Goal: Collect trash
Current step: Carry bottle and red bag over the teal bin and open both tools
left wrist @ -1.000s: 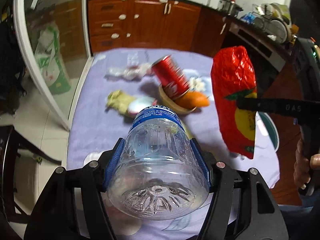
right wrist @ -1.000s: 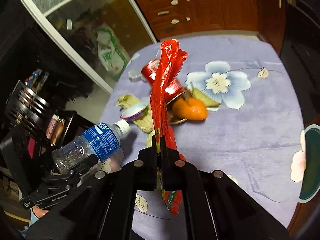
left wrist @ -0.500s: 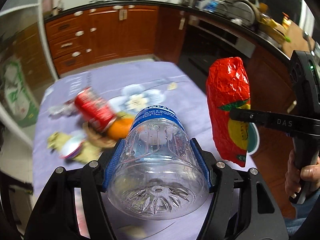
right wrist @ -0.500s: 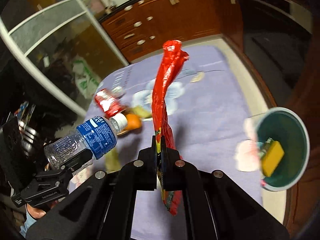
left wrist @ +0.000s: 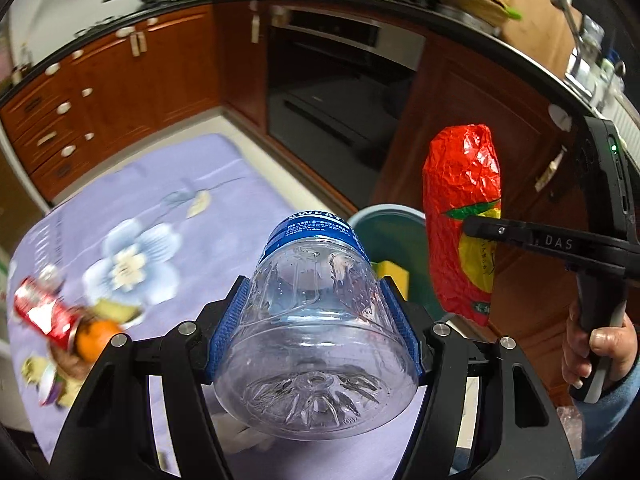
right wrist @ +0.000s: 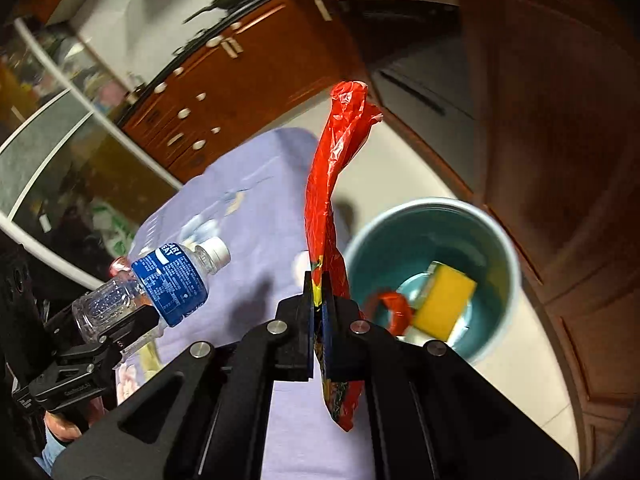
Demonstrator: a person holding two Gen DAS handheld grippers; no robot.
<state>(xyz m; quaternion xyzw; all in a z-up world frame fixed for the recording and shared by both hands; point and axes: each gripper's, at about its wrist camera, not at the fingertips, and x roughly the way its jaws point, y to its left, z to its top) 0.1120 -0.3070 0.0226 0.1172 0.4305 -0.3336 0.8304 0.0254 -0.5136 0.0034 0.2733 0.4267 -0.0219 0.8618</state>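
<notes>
My left gripper (left wrist: 314, 328) is shut on a clear plastic bottle (left wrist: 316, 332) with a blue label, base toward the camera; the bottle (right wrist: 160, 284) also shows in the right wrist view at the left. My right gripper (right wrist: 319, 296) is shut on a crumpled red snack bag (right wrist: 332, 184), which stands up from the jaws and hangs a little below them. In the left wrist view the red bag (left wrist: 464, 216) is at the right, pinched by the right gripper (left wrist: 476, 230). A teal bin (right wrist: 436, 272) stands on the floor beside the table, holding a yellow sponge (right wrist: 444, 304) and a red scrap.
A purple flowered tablecloth (left wrist: 140, 220) covers the table. At its left lie a red can (left wrist: 44, 316), an orange (left wrist: 96, 334) and other scraps. Brown kitchen cabinets (left wrist: 120, 80) and an oven (left wrist: 332, 92) stand behind. The teal bin (left wrist: 380, 232) sits just past the table's right edge.
Both grippers have swung right with their loads, away from the litter pile. The teal bin has come into view, now just right of the red bag.
</notes>
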